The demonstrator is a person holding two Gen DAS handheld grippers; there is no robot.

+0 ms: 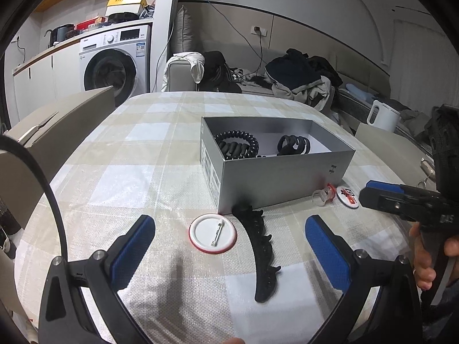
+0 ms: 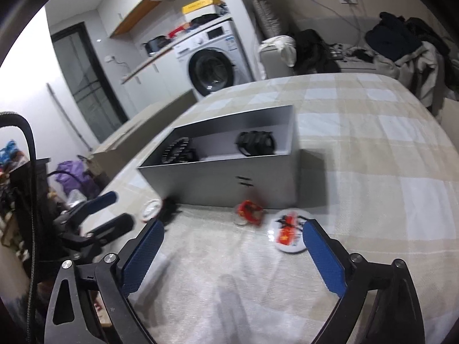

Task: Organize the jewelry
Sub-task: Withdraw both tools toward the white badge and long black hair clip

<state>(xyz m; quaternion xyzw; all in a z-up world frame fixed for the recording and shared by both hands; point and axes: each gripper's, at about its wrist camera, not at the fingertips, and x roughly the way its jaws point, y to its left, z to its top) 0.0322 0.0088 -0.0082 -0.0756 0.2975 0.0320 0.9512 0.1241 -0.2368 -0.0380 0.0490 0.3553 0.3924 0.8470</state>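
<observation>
A grey open box (image 1: 275,183) stands mid-table, holding black coiled hair ties (image 1: 238,143) and a black claw clip (image 1: 294,144). In front of it lie a white badge (image 1: 213,233) with its pin side up and a long black hair clip (image 1: 262,253). Both sit between the spread blue pads of my left gripper (image 1: 229,248), which is open and empty. My right gripper (image 2: 232,252) is open too, hovering over bare cloth near the box (image 2: 229,183). A red-and-clear small clip (image 2: 249,210) and a printed badge (image 2: 288,235) lie just ahead, the badge by the right pad.
The table (image 1: 120,172) wears a beige and white checked cloth. Chair backs (image 1: 66,120) stand at its left edge. A white kettle (image 1: 383,116) sits beyond the right edge, with a sofa piled with clothes (image 1: 298,77) and a washing machine (image 1: 114,63) behind.
</observation>
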